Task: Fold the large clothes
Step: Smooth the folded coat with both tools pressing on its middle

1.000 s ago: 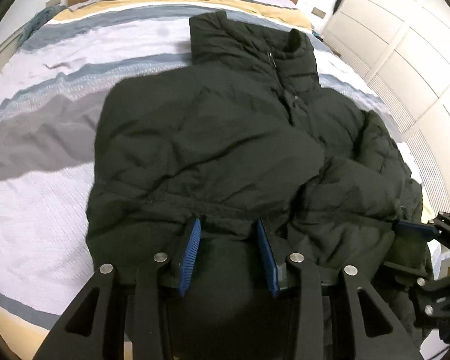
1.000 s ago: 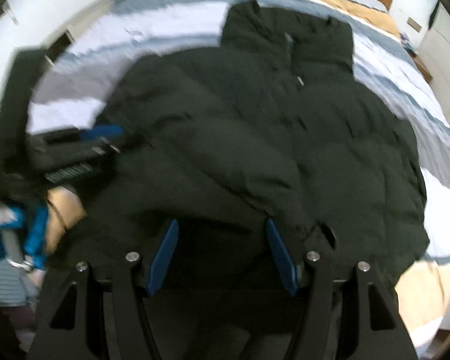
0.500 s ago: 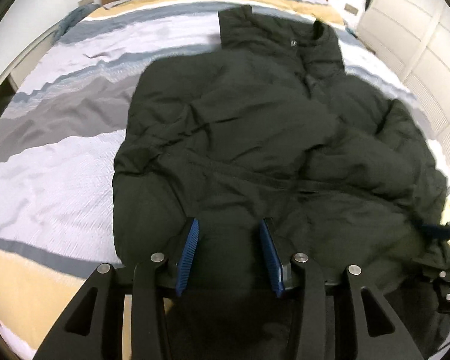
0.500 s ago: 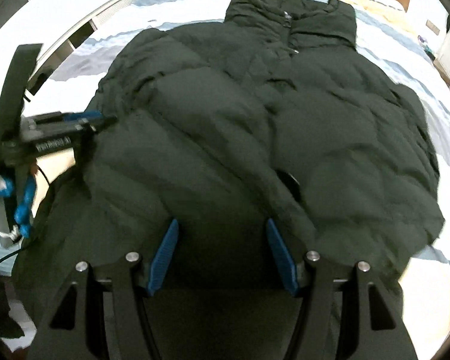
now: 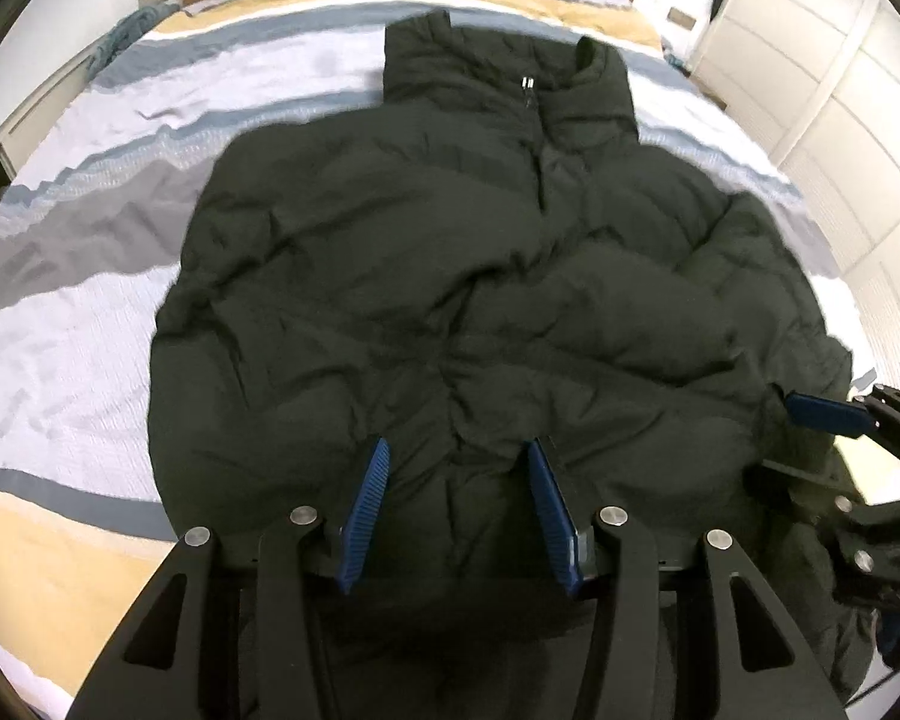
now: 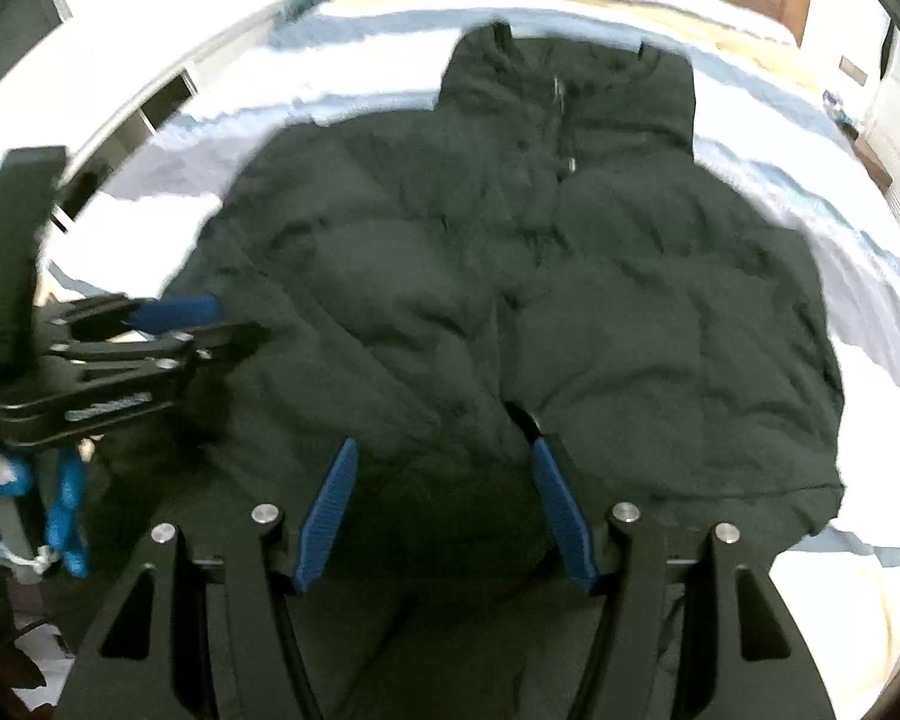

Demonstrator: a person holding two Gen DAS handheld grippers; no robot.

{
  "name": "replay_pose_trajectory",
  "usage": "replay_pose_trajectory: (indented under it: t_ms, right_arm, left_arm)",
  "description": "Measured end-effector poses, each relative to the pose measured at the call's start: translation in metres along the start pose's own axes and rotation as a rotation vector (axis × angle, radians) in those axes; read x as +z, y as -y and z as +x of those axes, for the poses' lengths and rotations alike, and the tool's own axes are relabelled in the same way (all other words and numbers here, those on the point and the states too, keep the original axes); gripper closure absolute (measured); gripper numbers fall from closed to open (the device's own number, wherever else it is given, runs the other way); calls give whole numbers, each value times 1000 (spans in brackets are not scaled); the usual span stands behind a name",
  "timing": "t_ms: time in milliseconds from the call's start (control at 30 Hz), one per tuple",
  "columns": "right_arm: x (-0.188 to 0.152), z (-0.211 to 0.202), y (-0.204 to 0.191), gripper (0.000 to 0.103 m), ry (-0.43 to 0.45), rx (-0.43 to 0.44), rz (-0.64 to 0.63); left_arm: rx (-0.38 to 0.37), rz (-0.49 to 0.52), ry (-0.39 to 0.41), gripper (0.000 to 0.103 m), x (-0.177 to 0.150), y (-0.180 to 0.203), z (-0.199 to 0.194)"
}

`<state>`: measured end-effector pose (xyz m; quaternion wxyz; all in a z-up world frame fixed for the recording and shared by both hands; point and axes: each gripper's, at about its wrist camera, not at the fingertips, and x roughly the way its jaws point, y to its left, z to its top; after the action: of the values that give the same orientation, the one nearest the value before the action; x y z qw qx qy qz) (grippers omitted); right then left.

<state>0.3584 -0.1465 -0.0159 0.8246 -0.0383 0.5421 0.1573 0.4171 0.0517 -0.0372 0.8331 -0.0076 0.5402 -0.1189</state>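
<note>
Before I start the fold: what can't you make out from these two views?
- Jacket hem: both views, hidden by the tongs' frames.
- Sleeves: both views, not traceable in dark folds.
- Right tongs: left view, cut by the edge.
- Left tongs' gap: right view, blurred.

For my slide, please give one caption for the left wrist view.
Left gripper, jaws open, over the hem of a dark puffer jacket spread on a striped bed.

Your left gripper (image 5: 457,456) sits low in the centre of its frame, jaws spread wide. Your right gripper (image 6: 444,456) does likewise in its own view, blue pads (image 6: 561,507) well apart.
</note>
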Motion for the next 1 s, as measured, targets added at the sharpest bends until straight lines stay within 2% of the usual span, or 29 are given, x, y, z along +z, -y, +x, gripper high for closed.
replay_pose_trajectory:
  t_ms: [133,300,533,733,867,1000]
  right_arm:
    - [-18,16,16,43,-68,-38,13]
    - [-29,-1,33,43,-88,-55,17]
    - [-13,-41,34,43,8,-39,24]
    - [8,-28,27,43,24,-30,-4]
    - [8,-4,27,43,-11,-31,-21]
    - [-4,10,37,43,-48,-37,-19]
  left_arm:
    - [12,19,-18,54,-9,-5,1]
    - [13,27,-12,54,-6,-8,-12]
    - [-19,46,82,51,23,5,-36]
    - [-26,60,71,49,45,16,-5]
    - [0,39,21,47,39,15,26]
    - [17,40,6,43,32,15,27]
